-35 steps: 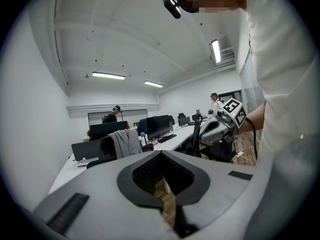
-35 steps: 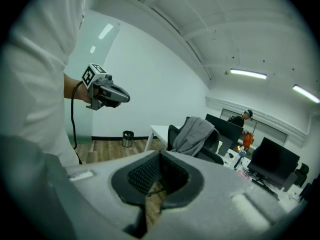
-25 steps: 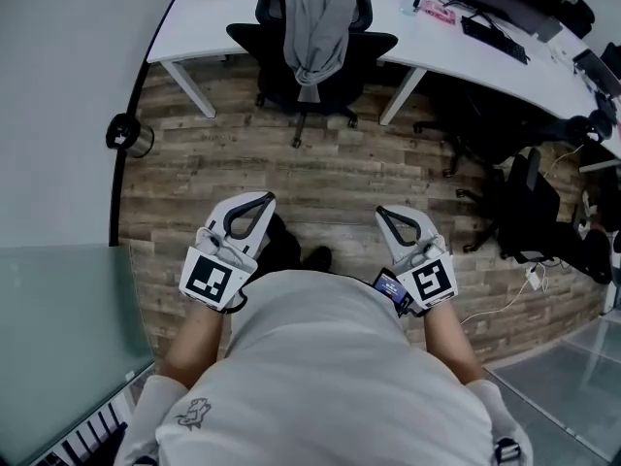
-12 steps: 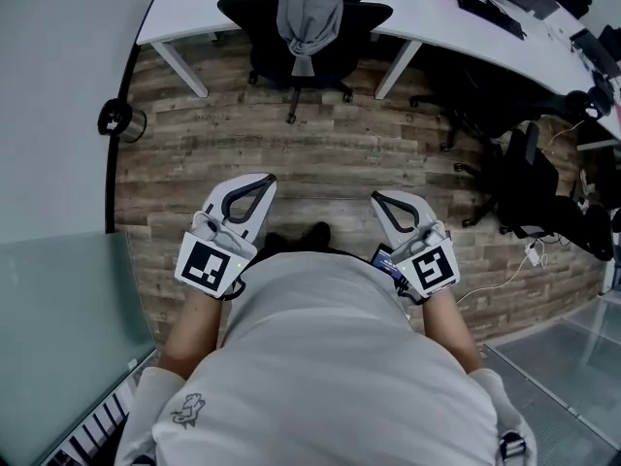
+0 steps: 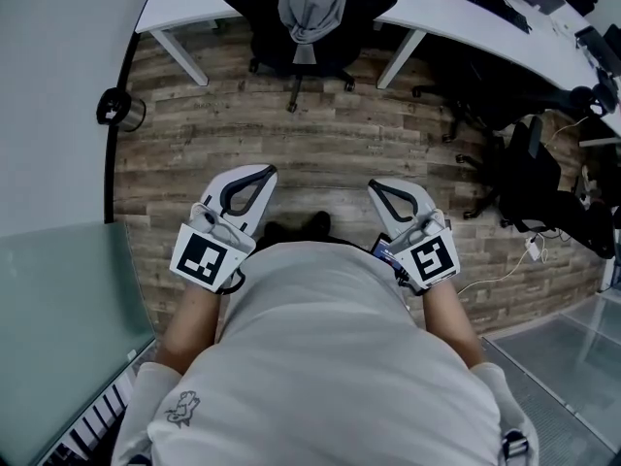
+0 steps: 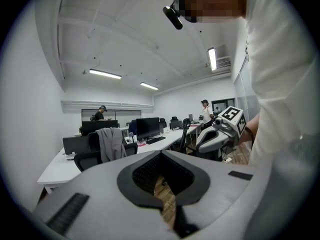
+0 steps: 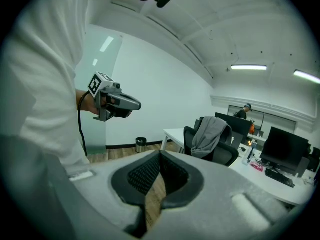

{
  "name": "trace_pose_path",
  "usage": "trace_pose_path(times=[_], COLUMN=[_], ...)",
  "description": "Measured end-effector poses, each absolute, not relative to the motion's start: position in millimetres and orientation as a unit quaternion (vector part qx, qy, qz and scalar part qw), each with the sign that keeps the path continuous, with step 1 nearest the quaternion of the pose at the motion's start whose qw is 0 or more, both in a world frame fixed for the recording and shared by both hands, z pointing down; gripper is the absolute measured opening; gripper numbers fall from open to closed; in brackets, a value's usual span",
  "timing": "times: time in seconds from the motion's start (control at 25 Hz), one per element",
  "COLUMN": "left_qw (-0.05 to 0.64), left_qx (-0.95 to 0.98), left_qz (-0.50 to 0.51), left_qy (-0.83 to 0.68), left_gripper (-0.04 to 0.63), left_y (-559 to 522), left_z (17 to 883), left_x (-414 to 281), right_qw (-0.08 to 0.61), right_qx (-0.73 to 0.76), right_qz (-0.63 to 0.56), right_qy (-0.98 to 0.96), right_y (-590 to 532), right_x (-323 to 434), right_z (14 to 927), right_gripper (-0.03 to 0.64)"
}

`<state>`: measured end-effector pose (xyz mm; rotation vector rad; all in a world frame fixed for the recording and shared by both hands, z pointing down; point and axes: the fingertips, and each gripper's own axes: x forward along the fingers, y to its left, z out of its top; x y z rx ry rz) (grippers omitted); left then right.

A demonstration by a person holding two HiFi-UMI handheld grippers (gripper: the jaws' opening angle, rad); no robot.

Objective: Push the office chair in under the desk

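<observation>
Castors on the star-shaped base of the black office chair (image 5: 309, 42) show only in the head view, over worn wood-plank flooring (image 5: 320, 153). The gripper views add standing people (image 6: 204, 113) at far desks. The chair stands upright at the smooth white desk (image 5: 184, 13). Its backrest, draped with a soft grey hoodie (image 5: 310, 3), faces the person, well apart from both grippers. The white plastic left gripper (image 5: 266, 172) and right gripper (image 5: 373, 185) have black gridded pads, closed tip to tip and holding nothing.
</observation>
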<state>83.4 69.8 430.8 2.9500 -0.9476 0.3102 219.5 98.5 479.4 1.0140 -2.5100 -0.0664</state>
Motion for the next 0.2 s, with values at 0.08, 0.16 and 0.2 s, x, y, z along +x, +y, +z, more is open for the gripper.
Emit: trace_pose_path(times=[0.08,0.16,0.2], left_qw=[0.013,0.012,0.011], left_qx=[0.948,0.948,0.948], left_qz=[0.100,0.099,0.098], left_qy=[-0.303,-0.302,-0.302], left_gripper=[-0.002,-0.002,-0.002], left_y=[69.5,69.3,69.3], left_z=[432.9,433.2,433.2], left_x=[87.2,91.3,93.3], right_qw=[0.215,0.215,0.216], right_qx=[0.363,0.360,0.359], right_qz=[-0.026,-0.026,-0.026], right_qy=[-0.906,-0.907,-0.908], right_y=[97.1,96.6,96.5], right_x=[221.1,223.4,224.6], right_z=[479.8,480.9,481.6], right_gripper=[0.003,0.003,0.003])
